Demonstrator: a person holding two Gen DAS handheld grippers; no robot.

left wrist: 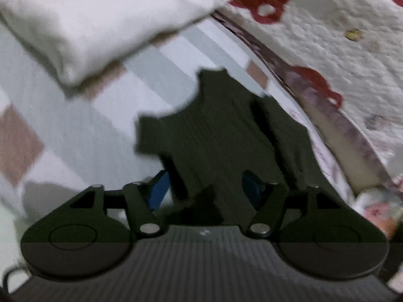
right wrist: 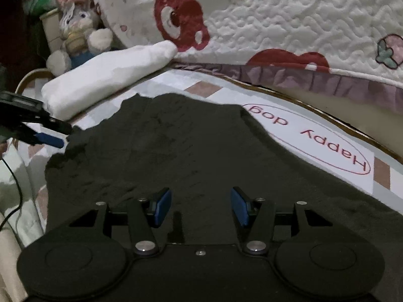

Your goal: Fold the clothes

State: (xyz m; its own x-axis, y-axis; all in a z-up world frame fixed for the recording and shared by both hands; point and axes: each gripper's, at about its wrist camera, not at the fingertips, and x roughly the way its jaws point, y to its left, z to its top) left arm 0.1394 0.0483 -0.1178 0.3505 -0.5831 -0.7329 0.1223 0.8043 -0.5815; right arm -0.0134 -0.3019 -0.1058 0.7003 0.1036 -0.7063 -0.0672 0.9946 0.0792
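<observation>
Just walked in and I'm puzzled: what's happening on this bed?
Someone is folding a dark garment on the bed. The left hand-held gripper pinches one edge of it and lifts it off the checked sheet. The right hand-held gripper hovers open over the cloth. A folded white garment lies nearby.

what the bed carries

a checked bed sheet (right wrist: pixel 314 148) in white, grey and pink, printed "happy dog", spans mid-frame. on it: a dark garment (right wrist: pixel 176 156) at centre, a folded white cloth (right wrist: pixel 105 80) upper left, and a quilted bear-print blanket (right wrist: pixel 289 25) across the upper right
</observation>
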